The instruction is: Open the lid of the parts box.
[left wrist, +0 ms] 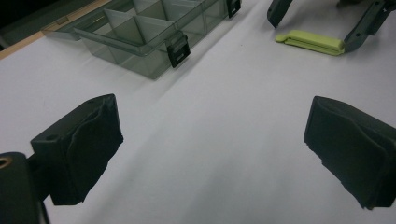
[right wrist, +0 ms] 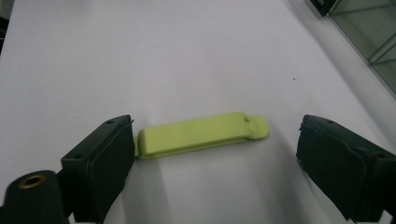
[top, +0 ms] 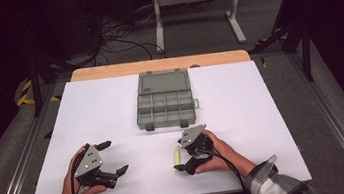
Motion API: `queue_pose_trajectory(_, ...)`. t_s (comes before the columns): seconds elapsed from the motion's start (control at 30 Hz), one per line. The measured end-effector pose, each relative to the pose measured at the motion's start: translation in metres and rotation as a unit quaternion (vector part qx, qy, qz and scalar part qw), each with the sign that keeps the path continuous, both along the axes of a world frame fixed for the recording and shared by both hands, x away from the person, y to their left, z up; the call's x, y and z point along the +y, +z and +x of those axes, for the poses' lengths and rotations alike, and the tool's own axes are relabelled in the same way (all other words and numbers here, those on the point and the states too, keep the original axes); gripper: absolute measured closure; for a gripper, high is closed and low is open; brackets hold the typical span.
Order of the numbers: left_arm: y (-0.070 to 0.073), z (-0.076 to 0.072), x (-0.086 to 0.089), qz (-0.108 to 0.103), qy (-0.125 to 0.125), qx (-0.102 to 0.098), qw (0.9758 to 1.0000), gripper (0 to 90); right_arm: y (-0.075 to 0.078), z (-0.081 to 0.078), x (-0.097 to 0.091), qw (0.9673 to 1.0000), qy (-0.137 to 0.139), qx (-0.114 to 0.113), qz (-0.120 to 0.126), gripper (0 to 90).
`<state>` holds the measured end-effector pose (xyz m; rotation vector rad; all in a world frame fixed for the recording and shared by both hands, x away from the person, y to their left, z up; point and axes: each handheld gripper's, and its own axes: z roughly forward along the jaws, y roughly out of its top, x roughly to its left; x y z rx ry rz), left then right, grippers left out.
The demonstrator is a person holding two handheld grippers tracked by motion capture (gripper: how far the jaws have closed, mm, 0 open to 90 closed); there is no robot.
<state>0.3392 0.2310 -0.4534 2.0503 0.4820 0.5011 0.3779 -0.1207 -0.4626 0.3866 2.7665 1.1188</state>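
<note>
Straddling the green clip (right wrist: 201, 133) at lower centre of the counter (top: 243, 118), your right tongs (right wrist: 212, 158) gape open; closing lengthwise may skid it away. Left tongs (left wrist: 212, 154) idle open, empty.

White surface (top: 243, 118) lit brightly, wooden edge (top: 156, 65) seen at far side. Room beyond kept dark. Grey floor (top: 270, 13) strewn with black cables (top: 111, 37) far left. White metal frame (top: 196, 8) stood far centre.

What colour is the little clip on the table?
Light yellow-green clip; it shows best in the right gripper view.
</note>
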Motion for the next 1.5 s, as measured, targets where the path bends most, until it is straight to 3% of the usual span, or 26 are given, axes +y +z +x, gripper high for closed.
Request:
queue_pose_trajectory(0.37, -0.001, 0.0, 0.002, 0.004, 0.005, 0.004, 1.0, 4.9, 0.0, 0.005, 0.008, 0.999, 0.045, 0.002, 0.0, 16.9)
queue_pose_trajectory(0.47, -0.002, 0.0, 0.002, 0.006, 0.004, 0.007, 1.0, 4.9, 0.0, 0.005, 0.008, 0.9986, 0.053, 0.002, 0.003, 22.3)
queue_pose_trajectory(1.0, -0.001, -0.001, 0.005, -0.01, 0.006, 0.007, 0.9999, 4.7, 0.002, 0.002, 0.008, 0.9986, 0.053, -0.002, 0.002, 24.2)
queue_pose_trajectory(1.5, -0.002, 0.001, 0.004, -0.004, 0.005, 0.009, 0.9999, 4.4, 0.012, 0.0, 0.001, 0.9991, 0.034, -0.017, 0.02, 24.3)
